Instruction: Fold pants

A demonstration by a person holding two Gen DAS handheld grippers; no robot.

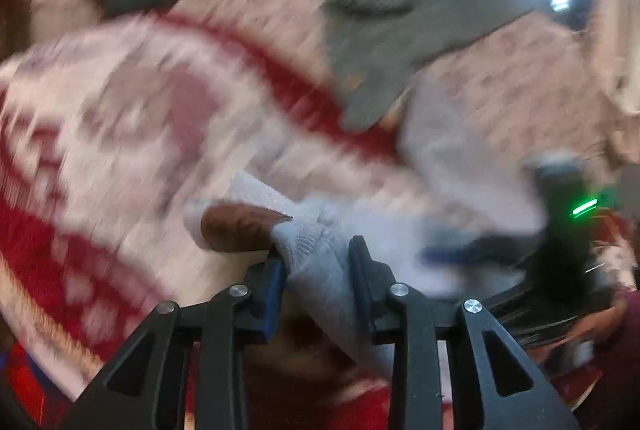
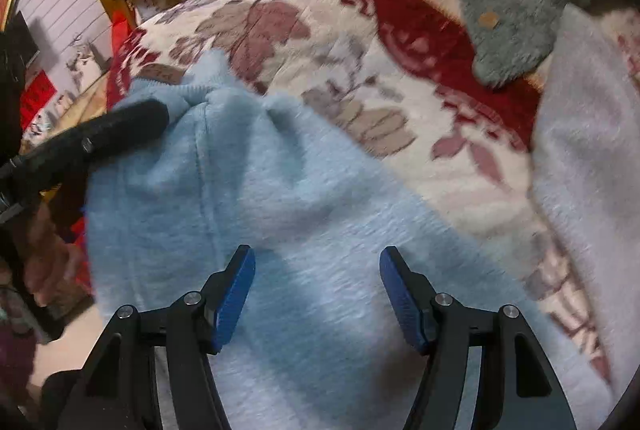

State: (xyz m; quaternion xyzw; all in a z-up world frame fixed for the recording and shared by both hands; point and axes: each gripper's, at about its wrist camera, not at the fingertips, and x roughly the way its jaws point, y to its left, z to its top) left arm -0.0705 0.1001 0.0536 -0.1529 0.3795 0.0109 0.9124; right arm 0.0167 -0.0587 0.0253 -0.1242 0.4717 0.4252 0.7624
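Gripping the pale blue pants by one bunched edge
My left tongs clamp fabric; right tongs gape empty above them; folding barely begun, I judge

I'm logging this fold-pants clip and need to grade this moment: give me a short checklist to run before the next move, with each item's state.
1. Left claw has cloth: ok, shut on a bunched ribbed edge of the light blue fleece pants.
2. Right claw has cloth: not ok, blue pads apart, hanging over the pants with nothing between them.
3. Pants lie flat: not ok, creased and gathered toward the left claw.
4. Grey fuzzy garment off the pants: ok, apart on the red and white floral blanket.
5. Left view sharp enough to judge: not ok, heavy motion blur.
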